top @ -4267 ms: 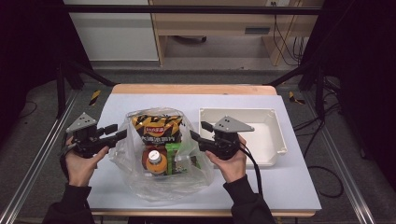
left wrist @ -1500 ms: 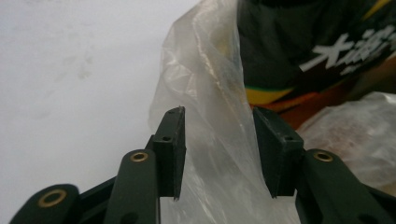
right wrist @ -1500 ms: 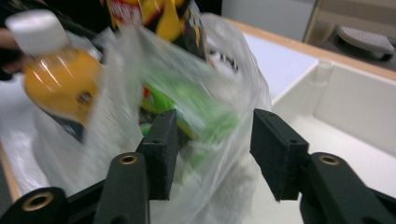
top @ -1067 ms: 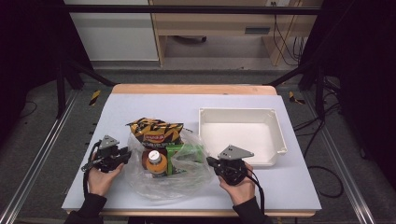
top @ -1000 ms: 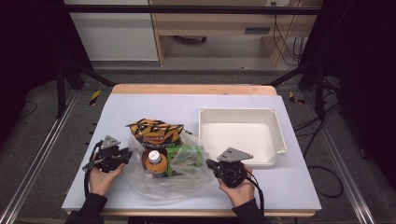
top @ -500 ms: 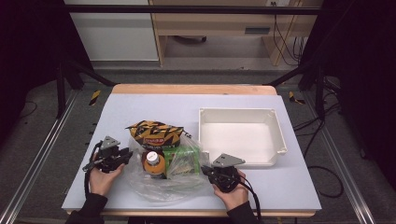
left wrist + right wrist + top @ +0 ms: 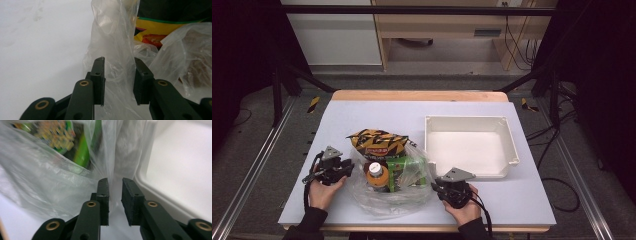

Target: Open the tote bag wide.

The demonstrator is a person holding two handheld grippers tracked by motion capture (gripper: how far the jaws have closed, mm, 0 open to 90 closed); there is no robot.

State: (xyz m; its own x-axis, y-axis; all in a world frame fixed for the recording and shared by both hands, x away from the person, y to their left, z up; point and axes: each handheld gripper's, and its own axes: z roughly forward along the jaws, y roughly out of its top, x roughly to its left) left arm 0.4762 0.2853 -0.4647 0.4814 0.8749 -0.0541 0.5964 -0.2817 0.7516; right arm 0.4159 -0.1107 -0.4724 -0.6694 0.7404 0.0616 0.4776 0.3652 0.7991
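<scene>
White tray (image 7: 512,145) at 3 o'clock of clear plastic bag (image 7: 362,197) on bench (image 7: 362,117). Left gripper (image 7: 119,72) and right gripper (image 7: 115,191) fingers just opening, narrowly parted, bag film loose between.

Green packet (image 7: 83,150) blurred behind clear bag (image 7: 45,185).

Both tools (image 7: 343,167) (image 7: 438,187) low — jaws parted
</scene>
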